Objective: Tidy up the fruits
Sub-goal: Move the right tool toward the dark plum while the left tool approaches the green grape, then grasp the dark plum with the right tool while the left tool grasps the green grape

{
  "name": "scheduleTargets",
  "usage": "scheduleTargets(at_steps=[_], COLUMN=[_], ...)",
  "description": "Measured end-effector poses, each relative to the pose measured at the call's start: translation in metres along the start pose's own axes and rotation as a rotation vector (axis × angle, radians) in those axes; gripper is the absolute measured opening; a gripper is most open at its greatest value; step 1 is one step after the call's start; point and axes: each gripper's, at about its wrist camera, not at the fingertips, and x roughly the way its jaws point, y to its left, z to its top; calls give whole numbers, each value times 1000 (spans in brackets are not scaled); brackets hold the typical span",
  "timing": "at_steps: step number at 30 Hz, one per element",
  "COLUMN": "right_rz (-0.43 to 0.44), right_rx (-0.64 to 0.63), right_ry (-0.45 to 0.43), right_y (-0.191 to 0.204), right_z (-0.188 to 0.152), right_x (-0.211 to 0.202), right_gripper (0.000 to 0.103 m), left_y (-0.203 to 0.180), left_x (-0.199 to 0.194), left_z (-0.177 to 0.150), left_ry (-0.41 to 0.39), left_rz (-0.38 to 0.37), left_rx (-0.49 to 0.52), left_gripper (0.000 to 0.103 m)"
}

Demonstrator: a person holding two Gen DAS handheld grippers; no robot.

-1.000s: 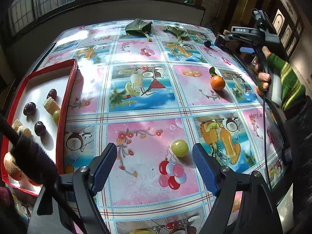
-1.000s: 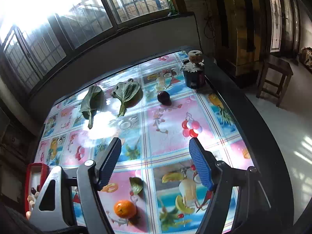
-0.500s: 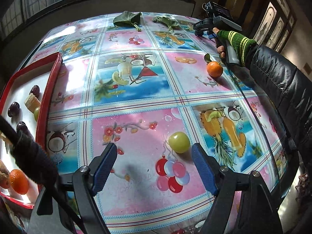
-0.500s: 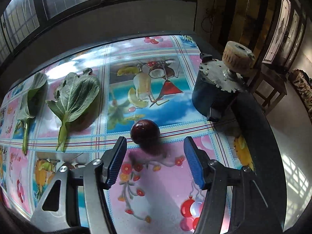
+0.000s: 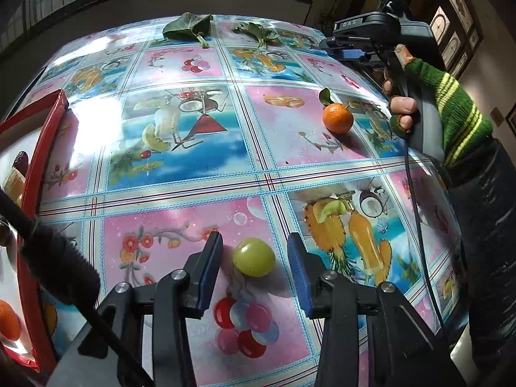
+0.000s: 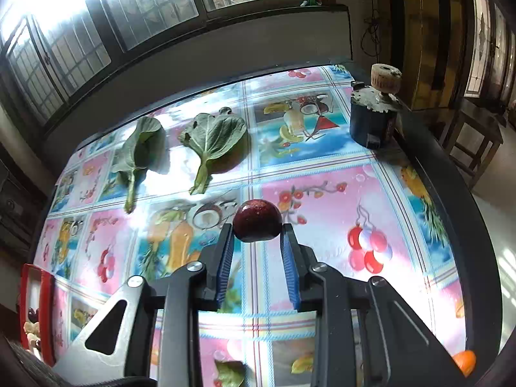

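A green round fruit (image 5: pixel 253 257) rests on the fruit-print tablecloth between the blue pads of my left gripper (image 5: pixel 253 242). Its jaws are closing, with a small gap still showing on each side of the fruit. My right gripper (image 6: pixel 257 229) is closing too, and its pads press on both sides of a dark red plum (image 6: pixel 257 221). In the left wrist view the right gripper (image 5: pixel 350 54) is at the table's far right, held by a hand in a green striped glove (image 5: pixel 451 109). An orange mandarin (image 5: pixel 337 118) with a leaf lies near that hand. A red tray (image 5: pixel 48 148) holds several fruits at the left.
Two green leaves (image 6: pixel 142 151) (image 6: pixel 213 138) lie at the far side of the table. A dark blue pot with a spool on top (image 6: pixel 374 122) stands at the far right corner. The table's dark edge (image 6: pixel 451 193) runs along the right, with a wooden stool (image 6: pixel 477 132) beyond it.
My left gripper sank toward the green fruit and its jaws narrowed around it. My right gripper travelled across the table to the plum and closed on it.
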Motion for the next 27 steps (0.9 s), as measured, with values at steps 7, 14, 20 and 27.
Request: scheduleTargets(at_steps=[7,14,20,27], right_rz=[218,321,350,399], right_rx=[44,-13,-67,-125], right_ry=[-22,10,45,108], right_y=[21,58,87,121], right_z=[-66,-126,-157,-184], right_x=[-80,-116,-120,-115], right_gripper=[31,31,31,31], left_y=[8,31,49,67], left_x=[-7,-35,-64,-83], left_z=[-7,-15,-19,-19], left_ry=[2,-28,-80,-112], left_rz=[6,72,159,260], left_rx=[-29,-109,-162,-210], left_gripper=[25,25,25,25])
